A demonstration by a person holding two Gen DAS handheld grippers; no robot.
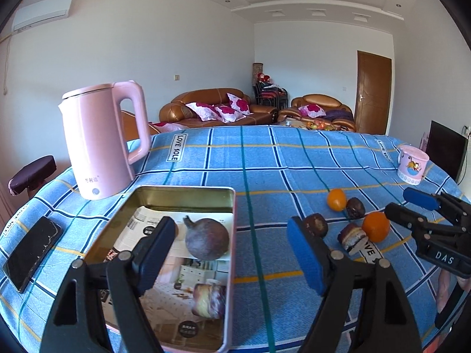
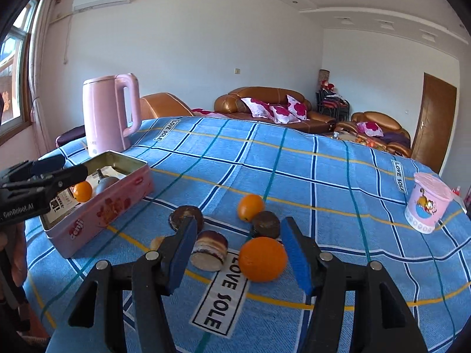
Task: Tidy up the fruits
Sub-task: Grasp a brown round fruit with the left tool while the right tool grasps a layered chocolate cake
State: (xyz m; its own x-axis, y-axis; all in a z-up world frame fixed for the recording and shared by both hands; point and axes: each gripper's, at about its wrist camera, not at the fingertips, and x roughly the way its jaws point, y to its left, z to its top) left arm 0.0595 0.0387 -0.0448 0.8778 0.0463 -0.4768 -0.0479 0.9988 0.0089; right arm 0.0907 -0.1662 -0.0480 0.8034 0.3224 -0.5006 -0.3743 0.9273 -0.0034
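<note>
A pink tin box (image 1: 182,194) (image 2: 97,220) lies open on the blue checked cloth and holds a dark purple fruit (image 1: 207,239) (image 2: 106,183), a printed leaflet and, in the right wrist view, a small orange (image 2: 82,191). My left gripper (image 1: 232,253) is open above the box's right side; it also shows in the right wrist view (image 2: 63,166). My right gripper (image 2: 238,253) (image 1: 407,201) is open just in front of a large orange (image 2: 263,259) (image 1: 376,226). A second orange (image 2: 250,206) (image 1: 336,199) and several brown cakes (image 2: 209,249) lie nearby.
A pink kettle (image 1: 101,141) (image 2: 109,117) stands behind the box. A phone (image 1: 31,253) lies at the left edge. A pink cup (image 1: 412,163) (image 2: 428,203) stands at the far right. Sofas stand beyond the table.
</note>
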